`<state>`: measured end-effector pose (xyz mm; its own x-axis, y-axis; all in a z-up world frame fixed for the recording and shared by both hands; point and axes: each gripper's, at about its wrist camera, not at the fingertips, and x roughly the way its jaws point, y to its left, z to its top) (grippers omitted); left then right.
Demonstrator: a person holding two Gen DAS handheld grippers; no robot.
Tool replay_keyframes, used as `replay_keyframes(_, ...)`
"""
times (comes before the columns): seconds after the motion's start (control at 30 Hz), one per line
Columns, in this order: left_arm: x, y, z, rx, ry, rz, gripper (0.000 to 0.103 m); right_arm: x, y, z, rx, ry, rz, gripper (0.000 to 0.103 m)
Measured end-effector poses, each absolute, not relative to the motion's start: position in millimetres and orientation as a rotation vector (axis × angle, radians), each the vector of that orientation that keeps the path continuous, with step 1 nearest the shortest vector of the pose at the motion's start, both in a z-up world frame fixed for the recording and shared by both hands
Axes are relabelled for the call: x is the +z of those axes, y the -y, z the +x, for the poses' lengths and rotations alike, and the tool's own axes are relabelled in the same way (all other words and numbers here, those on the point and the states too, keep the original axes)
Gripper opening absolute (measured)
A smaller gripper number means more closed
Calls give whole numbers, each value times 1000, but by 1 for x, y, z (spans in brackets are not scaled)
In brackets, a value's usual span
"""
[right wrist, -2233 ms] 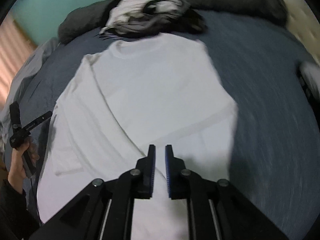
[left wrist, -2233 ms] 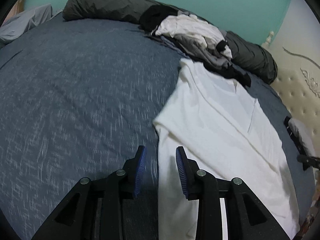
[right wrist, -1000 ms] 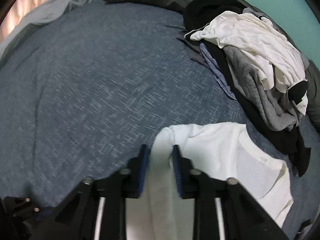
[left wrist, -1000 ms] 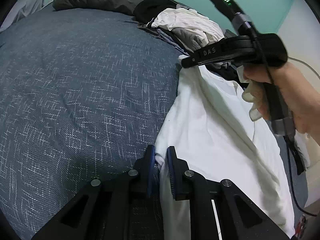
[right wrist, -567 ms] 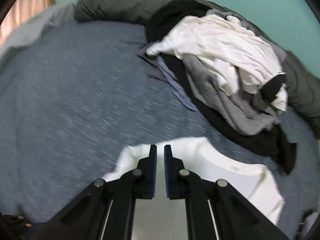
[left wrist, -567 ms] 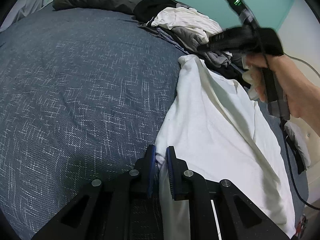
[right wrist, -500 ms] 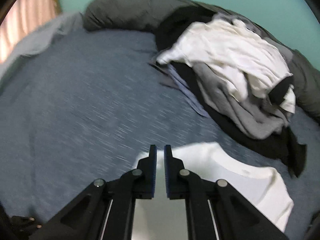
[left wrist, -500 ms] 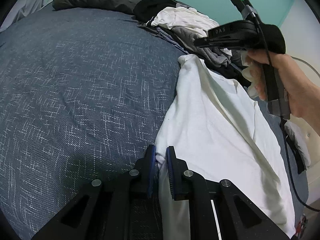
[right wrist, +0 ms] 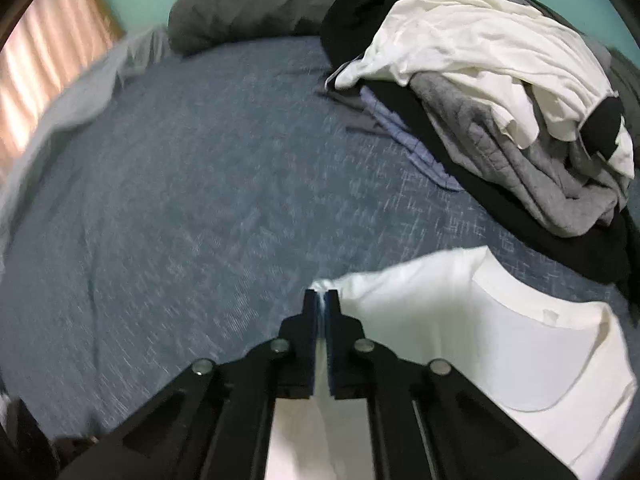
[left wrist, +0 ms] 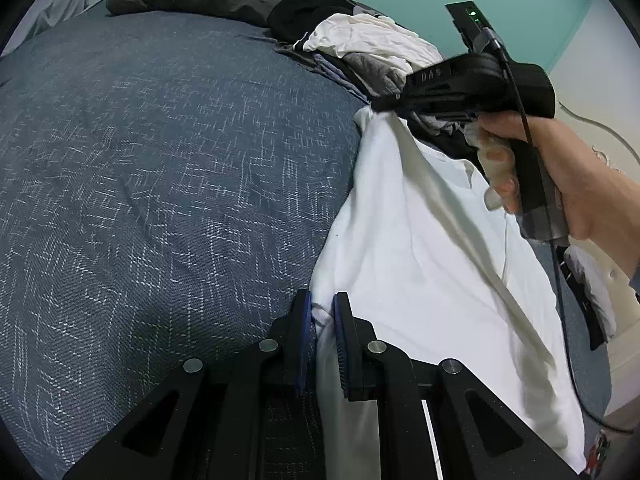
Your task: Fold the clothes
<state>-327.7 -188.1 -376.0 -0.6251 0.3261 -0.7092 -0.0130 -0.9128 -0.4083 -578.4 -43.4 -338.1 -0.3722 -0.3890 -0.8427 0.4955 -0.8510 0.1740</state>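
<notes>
Gripping the white shirt (left wrist: 420, 248) edge with both tongs.
Your left gripper (left wrist: 320, 312) and right gripper (right wrist: 321, 300) each pinch cloth, keeping that edge taut for folding.

Your room is dim and evenly lit, with warm glow from the curtain (right wrist: 48, 64) at upper left. Your right view smears with motion blur across the bed (right wrist: 192, 208); both bow and blacken at the edges.

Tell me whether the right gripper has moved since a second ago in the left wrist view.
Yes. The right gripper has dropped lower against the clothes pile and now pinches the white shirt at its top corner.
</notes>
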Motion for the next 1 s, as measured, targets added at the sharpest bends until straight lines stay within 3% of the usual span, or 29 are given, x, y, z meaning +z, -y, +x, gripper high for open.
replay_keyframes(0.33,-376,185,-330,2617,540,-1257,12,-358,62,-595,-2226,-291,1311,2)
replay_keyframes(0.8,-374,186,-329,2612,556,-1260,12,-331,30,-581,-2181,-95,1246,3)
replay_keyframes(0.87,-373,188,-329,2616,561,-1258,11,-332,24,-572,-2141,-62,1268,8)
replay_keyframes(0.93,-371,192,-325,2619,570,-1251,10,-338,22,-568,-2136,-87,1288,21)
replay_keyframes(1.0,-370,192,-323,2620,581,-1246,9,-342,17,-564,-2132,-87,1302,21)
